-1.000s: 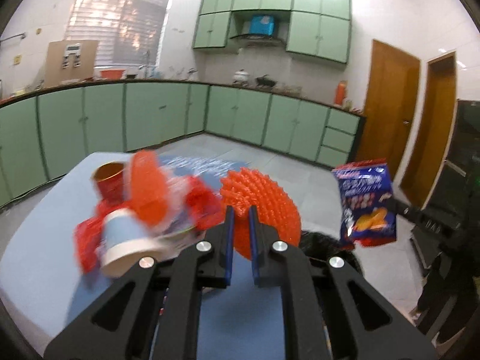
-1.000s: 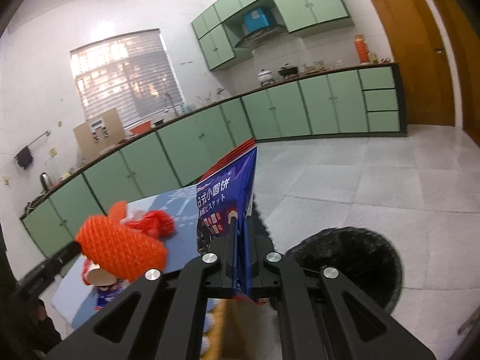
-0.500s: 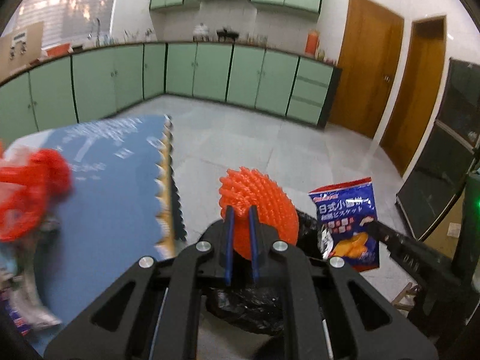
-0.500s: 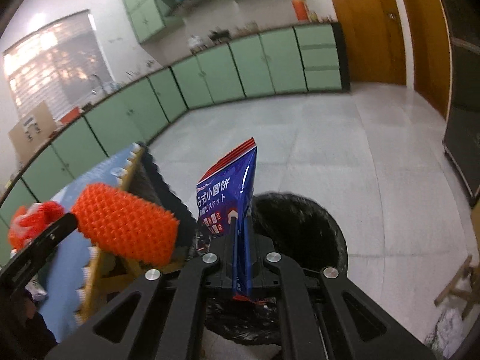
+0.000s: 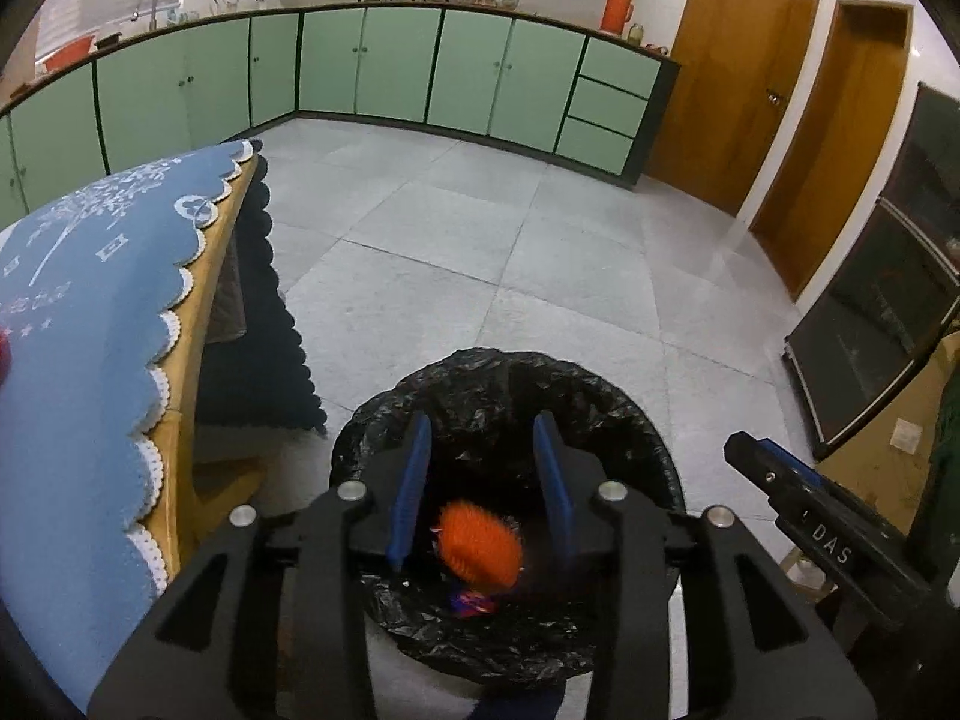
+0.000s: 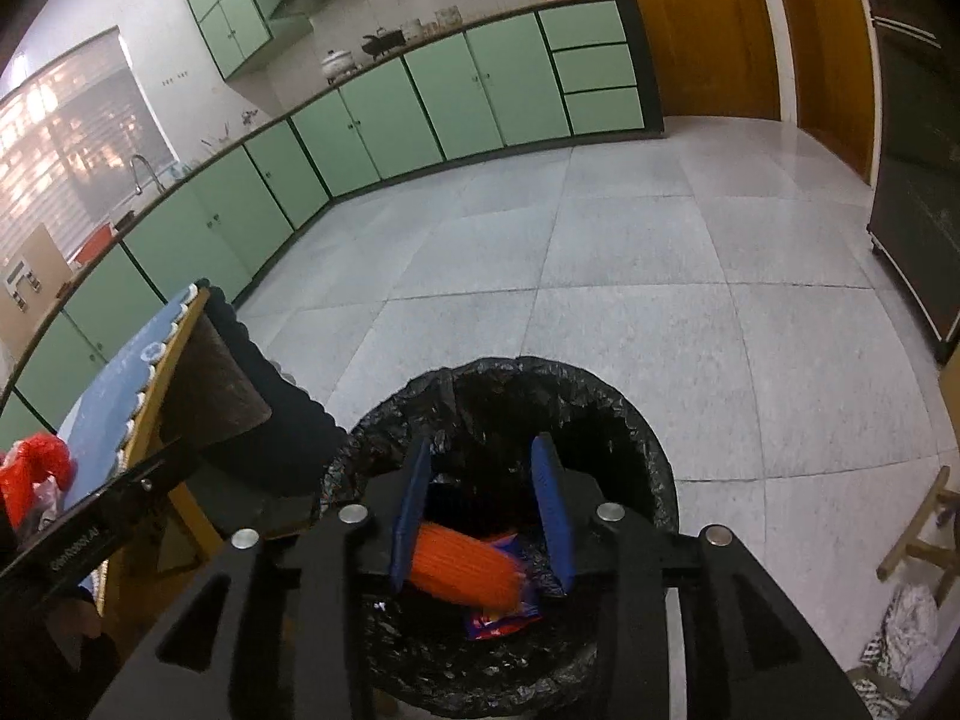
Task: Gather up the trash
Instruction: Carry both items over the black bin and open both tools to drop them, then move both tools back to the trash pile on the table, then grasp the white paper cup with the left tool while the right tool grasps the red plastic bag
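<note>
The snack bag [image 6: 503, 621] is lying mostly buried under the orange spiky ball [image 6: 465, 570] inside the black-lined bin [image 6: 654, 468], so its print is unreadable. Both claws, the left gripper [image 5: 483, 489] and right gripper [image 6: 483, 504], are opening over the bin with nothing between them. Half a second ago each was still clamping its item above the rim.

Both wrist views look steeply down from close above into the same black-lined bin [image 5: 630, 420], kitchen floor [image 6: 600, 228] beyond.
</note>
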{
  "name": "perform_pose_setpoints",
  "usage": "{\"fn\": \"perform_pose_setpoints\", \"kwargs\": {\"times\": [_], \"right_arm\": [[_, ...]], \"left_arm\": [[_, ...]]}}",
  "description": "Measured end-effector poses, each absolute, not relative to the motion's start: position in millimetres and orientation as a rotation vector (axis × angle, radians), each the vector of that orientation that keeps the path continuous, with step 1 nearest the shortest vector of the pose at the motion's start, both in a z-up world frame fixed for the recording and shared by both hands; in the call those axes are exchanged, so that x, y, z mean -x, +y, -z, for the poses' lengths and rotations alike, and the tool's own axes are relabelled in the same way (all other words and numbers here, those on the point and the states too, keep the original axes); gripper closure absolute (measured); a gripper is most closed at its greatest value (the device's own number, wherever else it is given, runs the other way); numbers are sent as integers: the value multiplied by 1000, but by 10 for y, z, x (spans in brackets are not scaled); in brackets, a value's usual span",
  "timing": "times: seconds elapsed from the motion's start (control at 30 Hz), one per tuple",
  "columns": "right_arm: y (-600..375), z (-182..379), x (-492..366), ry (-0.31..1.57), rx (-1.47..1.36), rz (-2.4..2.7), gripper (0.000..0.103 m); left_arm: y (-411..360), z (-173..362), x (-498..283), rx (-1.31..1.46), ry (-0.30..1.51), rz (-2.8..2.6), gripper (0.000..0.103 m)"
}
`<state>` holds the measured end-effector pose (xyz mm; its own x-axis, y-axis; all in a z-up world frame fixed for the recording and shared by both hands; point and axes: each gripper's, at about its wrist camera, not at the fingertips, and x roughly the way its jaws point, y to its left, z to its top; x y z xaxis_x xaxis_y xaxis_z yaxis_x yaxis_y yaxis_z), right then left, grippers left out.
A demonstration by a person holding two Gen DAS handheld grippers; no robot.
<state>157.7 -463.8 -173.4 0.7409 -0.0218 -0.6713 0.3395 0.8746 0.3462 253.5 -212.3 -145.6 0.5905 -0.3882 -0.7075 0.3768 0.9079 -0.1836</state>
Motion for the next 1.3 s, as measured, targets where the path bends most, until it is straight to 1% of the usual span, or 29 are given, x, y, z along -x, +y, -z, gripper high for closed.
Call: {"fn": "perform_pose_setpoints", "kwargs": {"times": [0.07, 0.13, 0.17, 0.3, 0.43, 0.57, 0.7, 0.73, 0.87, 1.13, 1.3], "right_arm": [[-4594, 1632, -1525, 699, -467, 199, 65], [-4501, 1489, -1474, 678, -448, 188, 60], [-4452, 1424, -1445, 668, -440, 181, 55], [-4116, 1121, -1357, 615, -411, 123, 49], [-3609, 839, -1291, 554, -357, 33, 47], [-3008, 651, -1224, 507, -313, -75, 46], [-2379, 555, -1153, 472, -259, -177, 46], [-2276, 548, -1150, 469, -254, -194, 46], [-1855, 539, -1175, 486, -233, -266, 46], [-1534, 526, -1129, 499, -209, -311, 46], [-1514, 577, -1130, 514, -199, -332, 46]], "left_arm": [[-2044, 1363, -2481, 41, 812, 459, 68], [-1877, 1175, -2397, 63, 780, 468, 67], [-1783, 1077, -2334, 62, 755, 460, 64], [-1239, 700, -1977, 44, 643, 381, 57], [-595, 473, -1537, 5, 557, 236, 55], [58, 383, -1100, -55, 494, 56, 55], [549, 362, -727, -99, 458, -74, 55], [632, 374, -658, -115, 455, -95, 53], [820, 466, -596, -139, 486, -126, 53], [914, 719, -740, -163, 539, -152, 53], [980, 721, -802, -144, 526, -157, 54]]}}
